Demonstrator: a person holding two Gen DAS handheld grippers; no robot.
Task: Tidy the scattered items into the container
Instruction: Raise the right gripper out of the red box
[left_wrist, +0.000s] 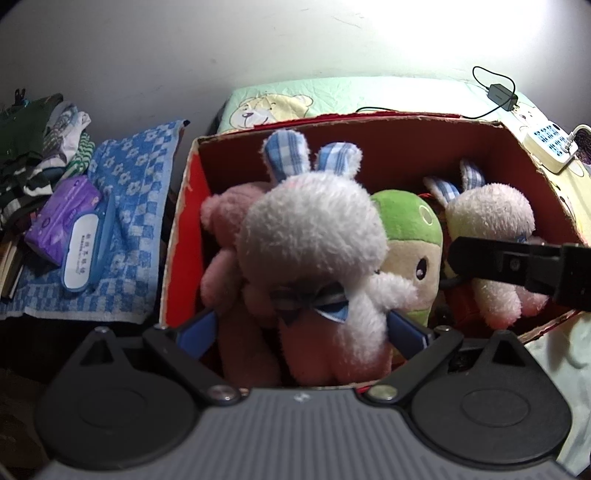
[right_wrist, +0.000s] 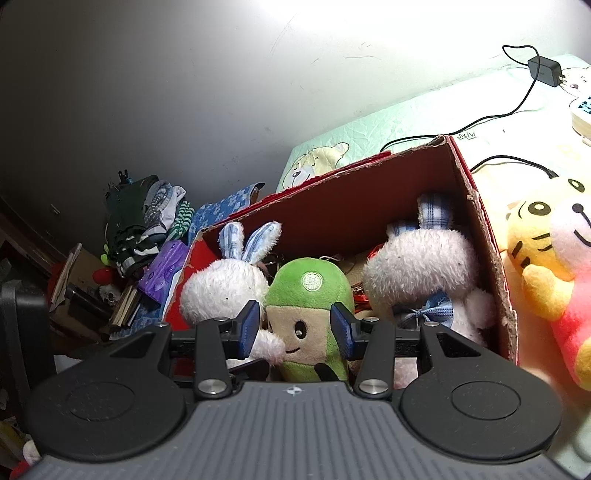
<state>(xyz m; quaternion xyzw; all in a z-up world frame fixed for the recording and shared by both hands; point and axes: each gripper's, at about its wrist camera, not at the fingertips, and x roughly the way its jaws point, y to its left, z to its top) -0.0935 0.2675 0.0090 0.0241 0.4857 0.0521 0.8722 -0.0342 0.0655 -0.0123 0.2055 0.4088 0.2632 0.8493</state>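
Note:
A red cardboard box (left_wrist: 369, 147) (right_wrist: 369, 192) stands on the bed and holds several plush toys. A white bunny with blue checked ears (left_wrist: 310, 236) (right_wrist: 225, 291) stands upright at its left end, between the wide-spread pads of my left gripper (left_wrist: 301, 332); the jaws look open. A pink plush (left_wrist: 221, 229) leans beside it. A green plush (left_wrist: 410, 240) (right_wrist: 310, 295) sits mid-box, facing my right gripper (right_wrist: 295, 328), which is partly open with nothing in it, just in front of the toy. A second bunny (left_wrist: 491, 214) (right_wrist: 417, 266) fills the right end.
Outside the box, at its right on the bed, lie a yellow tiger plush (right_wrist: 535, 236) and a pink-and-white plush (right_wrist: 576, 258). A power strip (left_wrist: 550, 147), charger (right_wrist: 545, 72) and cables lie behind. Left of the box are a blue towel (left_wrist: 133, 184), purple tissue pack (left_wrist: 62, 218) and piled clothes (left_wrist: 37, 147).

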